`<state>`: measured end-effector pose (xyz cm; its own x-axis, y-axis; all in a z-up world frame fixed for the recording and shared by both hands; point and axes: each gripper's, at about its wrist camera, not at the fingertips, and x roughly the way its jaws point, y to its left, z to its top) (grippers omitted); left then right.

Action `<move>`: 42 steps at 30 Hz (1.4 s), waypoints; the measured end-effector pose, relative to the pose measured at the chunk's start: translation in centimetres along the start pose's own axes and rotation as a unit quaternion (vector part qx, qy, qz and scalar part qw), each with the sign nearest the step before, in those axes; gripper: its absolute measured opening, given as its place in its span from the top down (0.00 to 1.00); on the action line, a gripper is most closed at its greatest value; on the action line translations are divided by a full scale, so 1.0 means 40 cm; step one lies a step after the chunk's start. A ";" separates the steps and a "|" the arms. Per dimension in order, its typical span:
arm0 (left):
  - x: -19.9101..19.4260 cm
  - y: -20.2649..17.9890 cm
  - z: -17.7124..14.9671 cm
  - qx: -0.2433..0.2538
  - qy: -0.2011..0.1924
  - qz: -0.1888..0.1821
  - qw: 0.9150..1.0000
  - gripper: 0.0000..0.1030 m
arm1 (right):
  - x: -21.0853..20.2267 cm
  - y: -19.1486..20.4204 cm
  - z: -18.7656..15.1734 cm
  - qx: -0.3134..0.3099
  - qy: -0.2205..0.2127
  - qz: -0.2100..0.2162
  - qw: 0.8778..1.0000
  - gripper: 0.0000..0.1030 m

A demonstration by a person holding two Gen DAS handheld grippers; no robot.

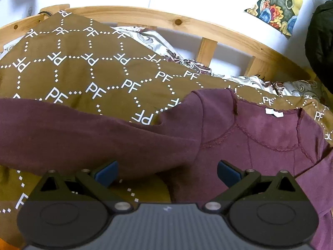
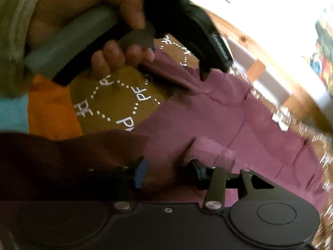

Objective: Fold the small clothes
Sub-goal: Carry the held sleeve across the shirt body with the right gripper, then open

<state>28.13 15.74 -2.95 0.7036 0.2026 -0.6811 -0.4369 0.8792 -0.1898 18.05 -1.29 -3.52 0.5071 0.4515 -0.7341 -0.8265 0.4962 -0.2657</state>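
A maroon shirt (image 1: 260, 145) is spread across the lower frame on a brown patterned sheet (image 1: 83, 66). The left gripper (image 1: 167, 171) is held spread above its sleeve. The right gripper (image 2: 168, 171), jaws apart, is seen over the shirt's fabric.

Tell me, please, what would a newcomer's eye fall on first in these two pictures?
First, the maroon long-sleeved top spread across the foreground, one sleeve stretching to the left. Under it lies a mustard-brown cloth printed with white "PF" letters, with a wooden bed rail behind. In the right wrist view, a hand grips the left gripper above the top, while the right gripper has maroon fabric between its partly closed blue pads.
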 end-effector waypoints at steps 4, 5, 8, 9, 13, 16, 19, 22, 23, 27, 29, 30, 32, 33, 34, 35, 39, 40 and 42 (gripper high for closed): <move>0.008 0.011 -0.003 -0.011 0.006 0.007 1.000 0.00 | 0.008 -0.091 -0.009 0.179 0.023 0.028 0.983 0.53; 0.011 0.013 -0.004 -0.014 0.008 0.007 1.000 0.00 | 0.010 -0.109 -0.014 0.217 0.023 0.027 0.976 0.54; 0.013 0.022 -0.006 -0.019 0.013 0.010 1.000 0.00 | 0.016 -0.156 -0.027 0.312 0.017 0.014 0.950 0.57; 0.012 0.023 -0.007 -0.019 0.013 0.011 1.000 0.00 | 0.020 -0.170 -0.031 0.343 0.016 0.011 0.939 0.61; 0.004 0.029 -0.007 -0.017 0.012 0.014 1.000 0.00 | 0.021 -0.180 -0.026 0.362 0.000 -0.018 0.932 0.82; -0.002 0.038 -0.004 -0.021 0.012 0.014 1.000 0.00 | 0.003 -0.125 0.015 0.265 -0.024 -0.032 0.963 0.86; -0.008 0.047 0.003 -0.029 0.007 0.013 0.999 0.00 | -0.005 -0.042 0.052 0.143 -0.036 -0.020 0.989 0.86; -0.010 0.053 0.006 -0.032 0.007 0.011 0.999 0.00 | -0.001 0.028 0.062 0.057 -0.030 -0.006 0.998 0.81; -0.010 0.055 0.006 -0.033 0.007 0.010 0.999 0.00 | 0.000 0.043 0.060 0.038 -0.026 0.001 0.999 0.78; -0.006 0.049 -0.007 -0.022 0.014 0.006 1.000 0.00 | -0.019 0.048 0.043 0.032 -0.022 0.001 0.999 0.58; -0.005 0.038 -0.023 -0.010 0.018 0.002 1.000 0.00 | -0.035 0.009 0.029 0.066 -0.016 -0.011 0.998 0.35; -0.003 0.029 -0.035 -0.001 0.024 -0.004 1.000 0.00 | -0.044 -0.020 0.020 0.089 -0.016 -0.021 0.996 0.28; 0.006 0.015 -0.054 0.006 0.040 -0.015 0.999 0.00 | -0.056 -0.078 -0.005 0.131 -0.017 -0.040 0.990 0.02; 0.011 0.008 -0.067 0.006 0.051 -0.022 0.998 0.00 | -0.060 -0.103 -0.018 0.148 -0.018 -0.045 0.988 0.01; 0.015 0.003 -0.076 0.005 0.058 -0.025 0.998 0.00 | -0.063 -0.137 -0.035 0.165 -0.015 -0.050 0.985 0.01; 0.018 -0.001 -0.085 0.005 0.065 -0.026 0.998 0.00 | -0.066 -0.167 -0.050 0.179 -0.012 -0.056 0.982 0.01; 0.022 -0.030 -0.122 0.034 0.069 0.002 0.997 0.00 | -0.083 -0.285 -0.110 0.244 -0.019 -0.104 0.964 0.01; 0.023 -0.037 -0.128 0.044 0.070 0.010 0.997 0.00 | -0.085 -0.321 -0.124 0.263 -0.024 -0.126 0.956 0.01; 0.025 -0.051 -0.142 0.064 0.073 0.025 0.995 0.00 | -0.091 -0.389 -0.143 0.292 -0.037 -0.168 0.941 0.01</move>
<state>26.55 11.71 -7.27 0.5908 0.1905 -0.7840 -0.3868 0.9197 -0.0680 27.68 -14.90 -0.30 0.7498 0.2358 -0.6182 -0.3519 0.9333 -0.0709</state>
